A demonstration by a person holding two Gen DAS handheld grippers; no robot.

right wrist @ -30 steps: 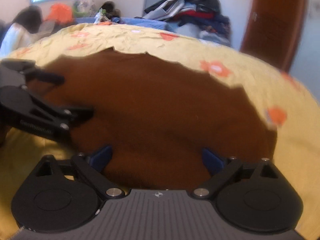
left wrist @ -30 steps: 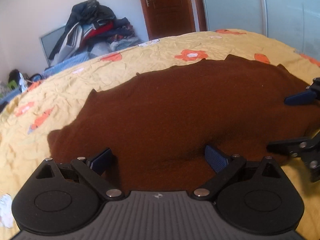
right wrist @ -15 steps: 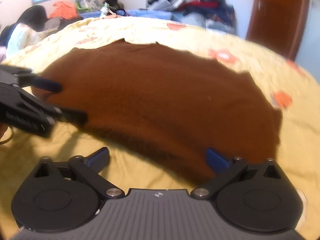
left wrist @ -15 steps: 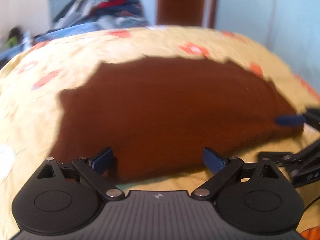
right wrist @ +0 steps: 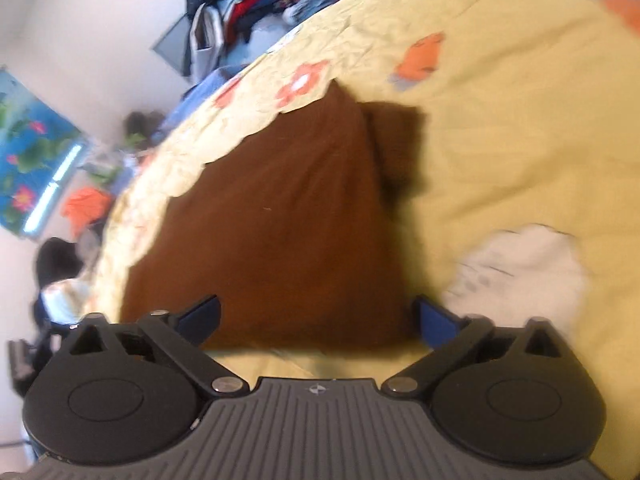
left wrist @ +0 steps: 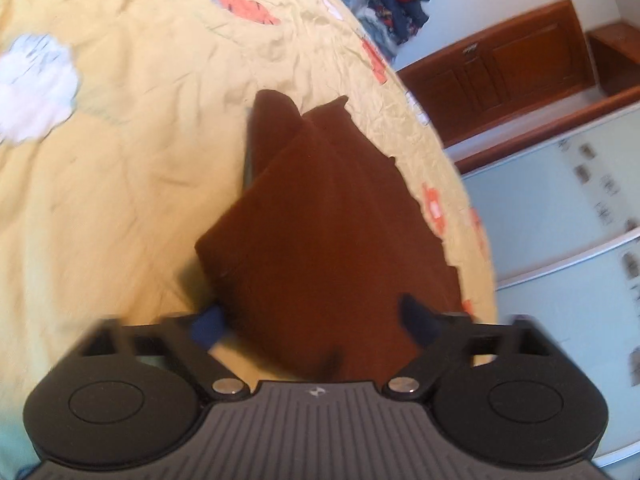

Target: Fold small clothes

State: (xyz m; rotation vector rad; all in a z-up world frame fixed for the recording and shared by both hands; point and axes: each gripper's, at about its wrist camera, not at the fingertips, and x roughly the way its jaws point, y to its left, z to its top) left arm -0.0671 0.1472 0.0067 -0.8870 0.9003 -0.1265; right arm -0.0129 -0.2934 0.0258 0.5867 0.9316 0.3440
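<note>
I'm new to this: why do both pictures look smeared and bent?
Left wrist view: the yellow bedspread streaks with motion blur, and the fisheye bows the door. Right wrist view: the brown garment has soft edges, with a dark shadow beside it.

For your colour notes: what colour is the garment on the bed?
Plain dark brown garment, clearest in the right wrist view.

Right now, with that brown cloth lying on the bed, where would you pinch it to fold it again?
Probably at the near edge of the cloth, one corner per gripper, coming in low from this side. That edge lies flat between the open fingers of the right gripper on the bed, and the left gripper already straddles its end.
</note>
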